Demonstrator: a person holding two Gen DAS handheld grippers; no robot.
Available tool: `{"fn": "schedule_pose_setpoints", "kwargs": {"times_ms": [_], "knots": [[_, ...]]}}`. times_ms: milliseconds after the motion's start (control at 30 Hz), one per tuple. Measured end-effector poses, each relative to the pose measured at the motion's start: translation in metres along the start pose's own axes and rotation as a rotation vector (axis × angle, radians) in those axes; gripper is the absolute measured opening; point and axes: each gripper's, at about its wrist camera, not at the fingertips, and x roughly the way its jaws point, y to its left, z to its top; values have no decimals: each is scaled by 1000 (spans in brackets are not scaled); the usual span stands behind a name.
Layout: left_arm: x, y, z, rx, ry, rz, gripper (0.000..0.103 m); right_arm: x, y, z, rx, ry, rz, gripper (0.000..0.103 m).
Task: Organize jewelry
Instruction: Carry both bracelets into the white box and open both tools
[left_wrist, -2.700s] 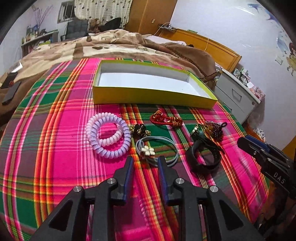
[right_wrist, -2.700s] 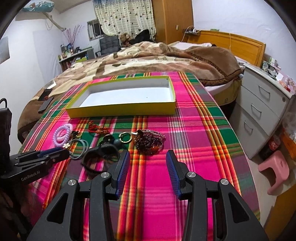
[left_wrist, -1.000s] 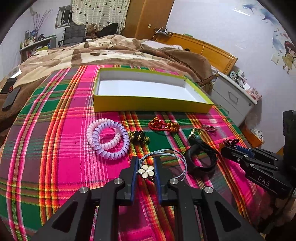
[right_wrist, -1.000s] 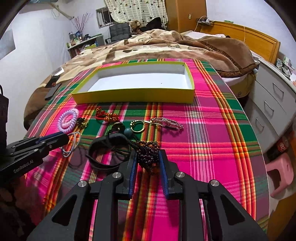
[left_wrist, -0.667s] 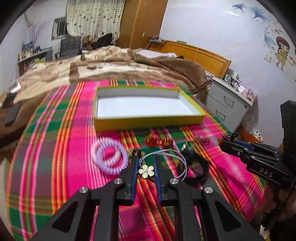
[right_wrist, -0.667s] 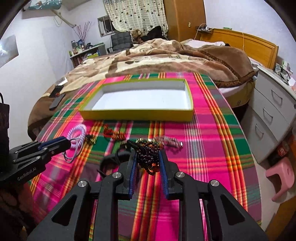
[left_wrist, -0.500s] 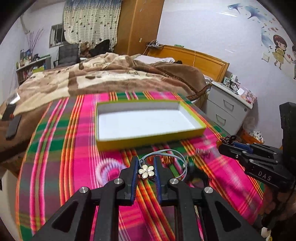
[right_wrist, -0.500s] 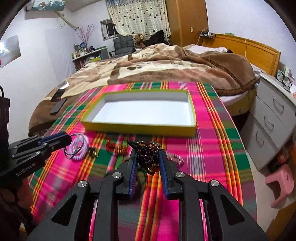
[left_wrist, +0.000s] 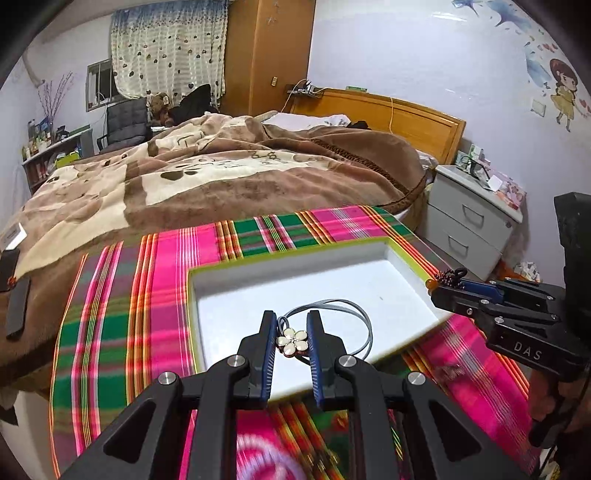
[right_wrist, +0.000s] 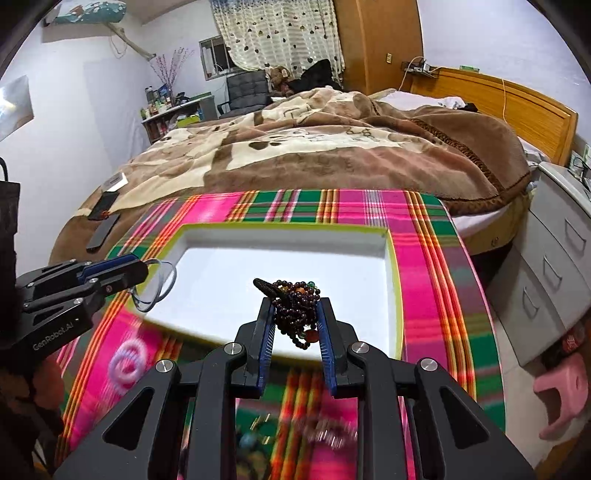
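My left gripper (left_wrist: 291, 325) is shut on a grey hair tie with a cream flower charm (left_wrist: 292, 341); its loop (left_wrist: 354, 317) hangs above the white floor of the yellow-rimmed box (left_wrist: 229, 295). My right gripper (right_wrist: 295, 310) is shut on a dark beaded bracelet (right_wrist: 295, 306) and holds it above the near part of the same box (right_wrist: 392, 295). Each gripper shows in the other's view, the right (left_wrist: 443, 288) at the box's right rim and the left (right_wrist: 142, 269) at its left rim.
The box lies on a pink and green plaid cloth (left_wrist: 110, 314). A purple coil hair tie (right_wrist: 127, 363) and other blurred jewelry (right_wrist: 325, 432) lie in front of the box. A bed with a brown blanket (left_wrist: 221, 173) stands behind, a grey nightstand (left_wrist: 469, 225) to the right.
Both grippers closed on their items, lifted them off the cloth and moved forward; they now hang over the box instead of over the jewelry pile.
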Motion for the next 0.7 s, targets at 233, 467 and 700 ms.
{"fn": "schedule_pose_setpoints", "kwargs": {"times_ms": [233,467,700], "knots": [[55,15,23,-3,49,21,16,53,-11,23,3,52,-6,23],[98,21,28,3,99,40,16,91,-18,32,10,100,-9,23],[116,23,27,-6,127,45,17,110,-18,34,4,131,-14,24]]}}
